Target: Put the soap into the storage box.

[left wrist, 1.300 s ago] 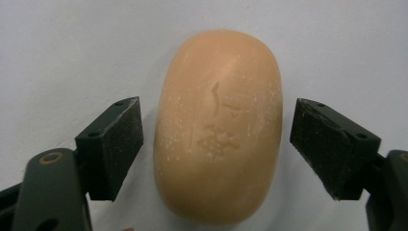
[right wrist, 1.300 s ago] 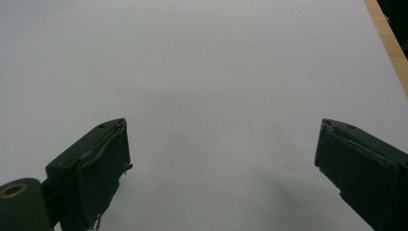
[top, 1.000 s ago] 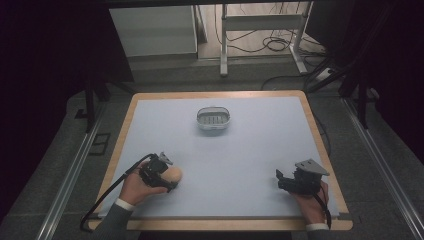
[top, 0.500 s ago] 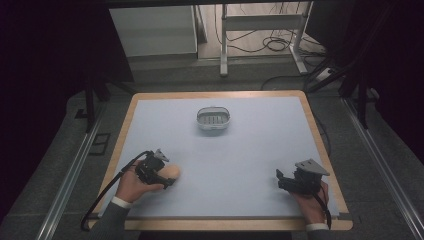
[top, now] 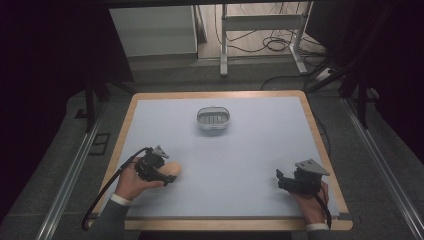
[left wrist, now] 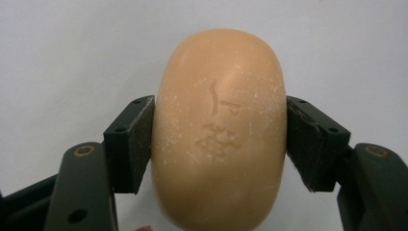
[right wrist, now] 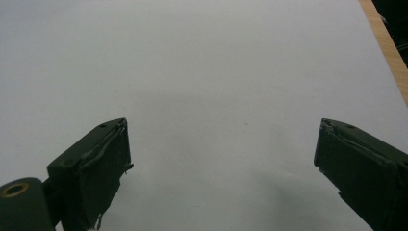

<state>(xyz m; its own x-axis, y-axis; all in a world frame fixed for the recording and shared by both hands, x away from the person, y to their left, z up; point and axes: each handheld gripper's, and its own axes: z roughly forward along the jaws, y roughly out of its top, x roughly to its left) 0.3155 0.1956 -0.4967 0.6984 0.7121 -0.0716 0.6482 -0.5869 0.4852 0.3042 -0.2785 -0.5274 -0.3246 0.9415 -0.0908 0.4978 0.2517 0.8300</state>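
Here, the orange soap bar [left wrist: 219, 130] is clamped between the left gripper's [top: 156, 169] fingers [left wrist: 131, 144] on the worktop [top: 250, 150]; the right gripper's [right wrist: 221, 168] fingers are spread wide, with nothing between them.

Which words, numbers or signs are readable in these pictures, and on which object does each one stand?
Pressed-in marks on the peach-coloured oval soap bar, clamped in the left gripper: they look like characters, but too shallow and worn to read.
Grey oval slotted dish: no text visible.
Nothing else bears writing.
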